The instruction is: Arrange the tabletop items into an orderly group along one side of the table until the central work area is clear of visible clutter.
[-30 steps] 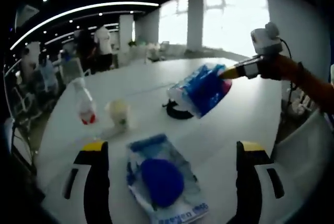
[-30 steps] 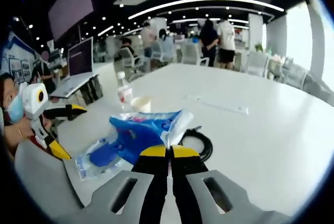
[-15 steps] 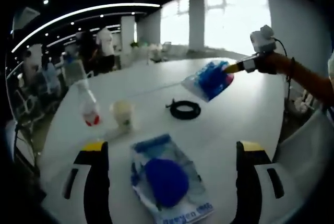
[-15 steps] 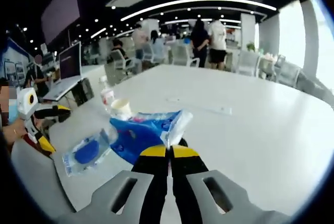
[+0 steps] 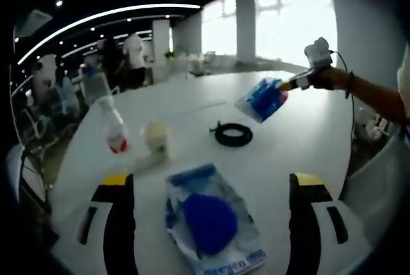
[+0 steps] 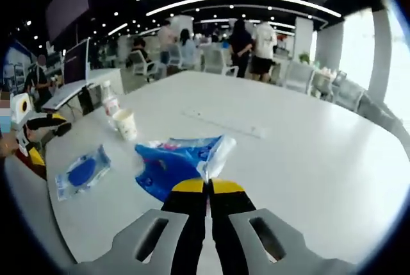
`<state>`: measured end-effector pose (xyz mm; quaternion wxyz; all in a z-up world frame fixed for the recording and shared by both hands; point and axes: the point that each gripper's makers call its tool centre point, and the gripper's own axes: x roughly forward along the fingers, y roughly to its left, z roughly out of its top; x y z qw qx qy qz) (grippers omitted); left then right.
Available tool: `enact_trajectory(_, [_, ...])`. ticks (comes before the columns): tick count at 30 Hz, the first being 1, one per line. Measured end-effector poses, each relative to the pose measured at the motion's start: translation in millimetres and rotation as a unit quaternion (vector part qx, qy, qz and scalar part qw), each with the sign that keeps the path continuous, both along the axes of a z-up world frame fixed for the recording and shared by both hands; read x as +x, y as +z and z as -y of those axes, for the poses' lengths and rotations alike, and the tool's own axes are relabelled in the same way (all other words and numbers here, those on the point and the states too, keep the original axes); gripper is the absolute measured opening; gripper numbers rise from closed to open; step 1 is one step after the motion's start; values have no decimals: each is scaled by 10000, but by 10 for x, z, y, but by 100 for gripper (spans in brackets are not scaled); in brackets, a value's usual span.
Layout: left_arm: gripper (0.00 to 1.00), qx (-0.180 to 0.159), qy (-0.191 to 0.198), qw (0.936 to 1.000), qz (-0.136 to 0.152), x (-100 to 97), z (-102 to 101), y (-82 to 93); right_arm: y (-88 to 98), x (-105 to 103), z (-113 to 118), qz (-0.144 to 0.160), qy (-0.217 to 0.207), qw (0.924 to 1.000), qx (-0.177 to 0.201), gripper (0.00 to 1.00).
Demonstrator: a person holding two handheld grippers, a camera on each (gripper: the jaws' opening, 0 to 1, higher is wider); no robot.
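While the right gripper point(image 6: 206, 185) pinches a blue plastic packet point(image 6: 179, 163) aloft for moving beyond the black cable coil point(image 5: 232, 134), the left gripper point(image 5: 206, 188) hovers spread over another blue packet point(image 5: 211, 220).

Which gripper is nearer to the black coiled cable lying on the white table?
Left, probably. The open left gripper faces the black coiled cable across the table, while the right gripper holds the blue plastic packet raised above and beyond it.
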<state>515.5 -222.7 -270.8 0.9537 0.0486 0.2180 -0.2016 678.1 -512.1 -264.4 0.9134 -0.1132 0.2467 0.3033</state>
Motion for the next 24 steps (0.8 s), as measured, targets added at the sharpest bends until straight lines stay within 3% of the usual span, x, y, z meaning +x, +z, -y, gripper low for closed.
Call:
enact_trajectory(7, [97, -31, 91, 9999, -94, 10, -60, -36, -133, 182, 154, -64, -38, 9999, -141, 1])
enact_trajectory(11, [98, -9, 123, 9998, -123, 20, -69, -51, -227, 248, 233, -256, -144, 9995, 67, 1])
enact_trajectory(16, [97, -13, 180, 9997, -144, 33, -92, -73, -310, 313, 350, -219, -60, 9997, -87, 1])
enact_trajectory(21, [99, 146, 341, 9991, -196, 47, -175, -117, -437, 379, 488, -373, -176, 9990, -161, 1])
enact_trajectory(22, [99, 246, 351, 9990, -94, 69, -196, -101, -494, 386, 540, -408, -196, 9985, -318, 1])
enact_trajectory(24, [99, 469, 413, 9979, -158, 61, -237, -139, -554, 409, 585, -461, -235, 9981, -331, 1])
